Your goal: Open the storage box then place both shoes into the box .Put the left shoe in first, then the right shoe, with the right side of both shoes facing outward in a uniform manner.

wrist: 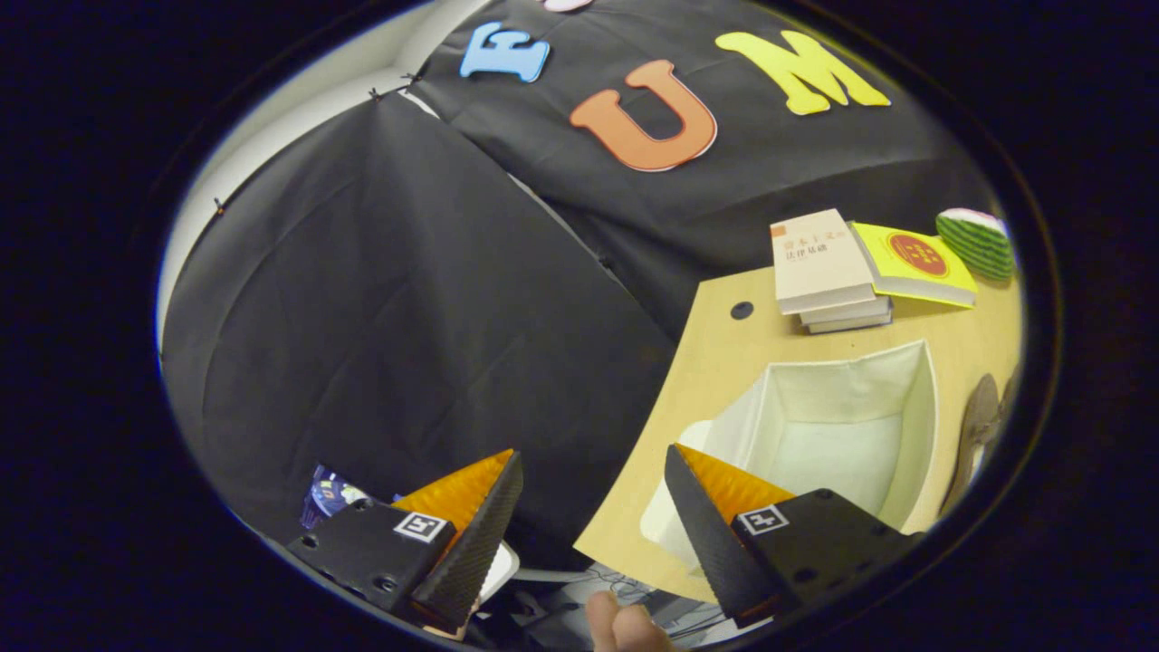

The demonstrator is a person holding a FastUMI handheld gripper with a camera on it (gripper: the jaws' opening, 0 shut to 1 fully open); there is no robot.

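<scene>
Gripper at frame bottom: fingers sitting wide apart, nothing between them, gripping nothing. A person's fingertip is poking in at bottom centre, just below the gap.

Right finger is overlapping the near corner of the open white fabric storage box, lower right of frame. Box is resting on the light wooden tabletop, top open, interior looking bare white as far as visible. Left finger is hanging off the table edge, over dark booth cloth.

Right of the box, at the frame's right edge: a brown shoe lying on the table, just beside the box wall, only partly visible. Can't tell if it's left or right shoe.

Beyond the box, upper right: a stack of beige-covered books, a yellow book with a red round emblem touching it, then a green striped rounded object further right.
</scene>
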